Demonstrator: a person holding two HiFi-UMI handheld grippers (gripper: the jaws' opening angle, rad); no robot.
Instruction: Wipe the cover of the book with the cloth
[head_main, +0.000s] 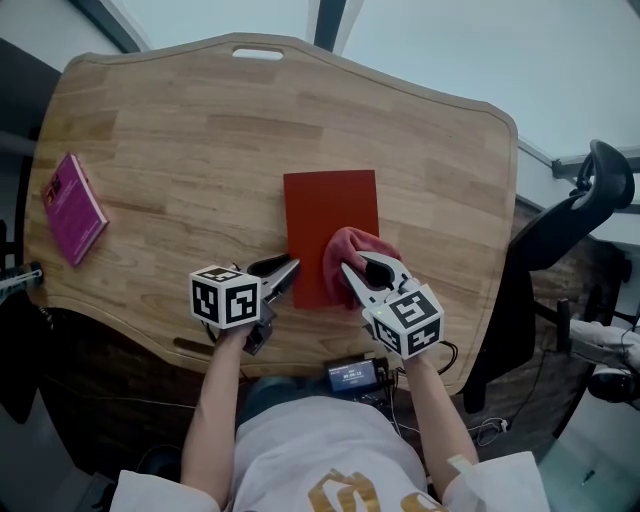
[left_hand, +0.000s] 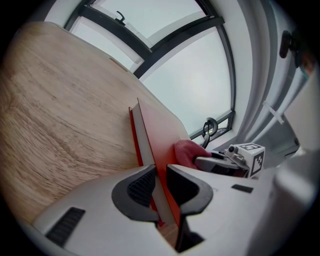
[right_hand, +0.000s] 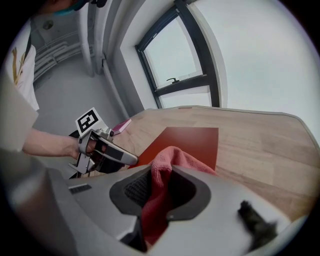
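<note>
Right gripper (right_hand: 160, 175) is clamped tight on a bunched-up pink cloth (head_main: 348, 248), and the cloth's sitting on the near right part of the red book (head_main: 330, 205). Left gripper (left_hand: 160, 175) has its jaws pinched on the book's near left edge. The book lies around the middle of the wooden table (head_main: 200, 130).

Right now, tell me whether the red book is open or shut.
Shut: the book lies flat, covers and pages clamped together in the left gripper.
</note>
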